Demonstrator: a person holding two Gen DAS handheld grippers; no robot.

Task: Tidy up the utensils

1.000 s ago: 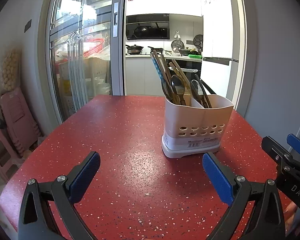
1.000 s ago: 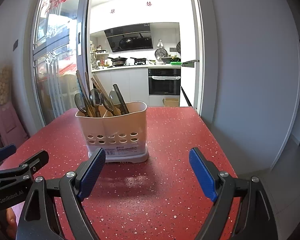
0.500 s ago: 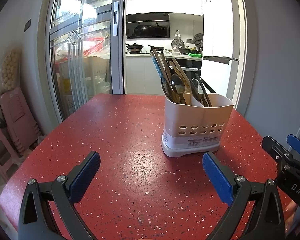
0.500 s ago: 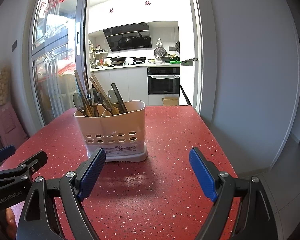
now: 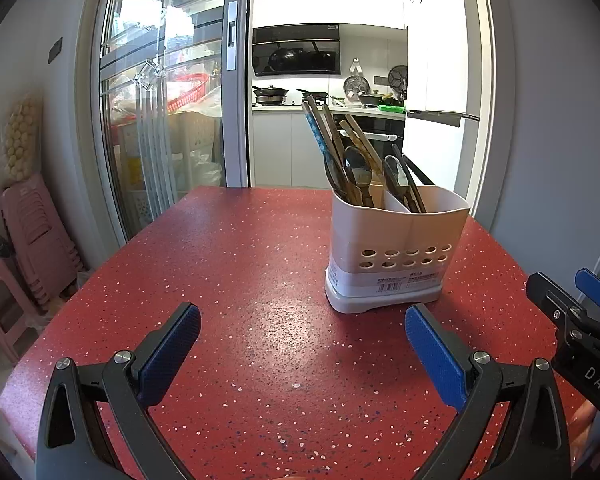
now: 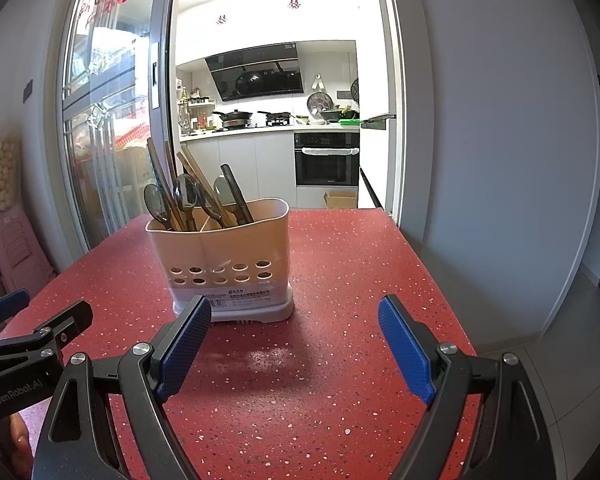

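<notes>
Change since earlier frame: none seen; both claws and caddy sit as before.
Left claw (image 5: 302,344): jaws apart, empty, low over the red counter (image 5: 228,264).
Right claw (image 6: 294,344): jaws apart, empty.
Utensil caddy (image 5: 396,248): white plastic, upright mid-counter, just beyond both claws.
Utensils (image 5: 356,160): spoons, chopsticks and dark handles, standing, leaning left.
Handling: light, stiff; metal likely slippery.
Hold: probably the upper handle, one piece at a time.
</notes>
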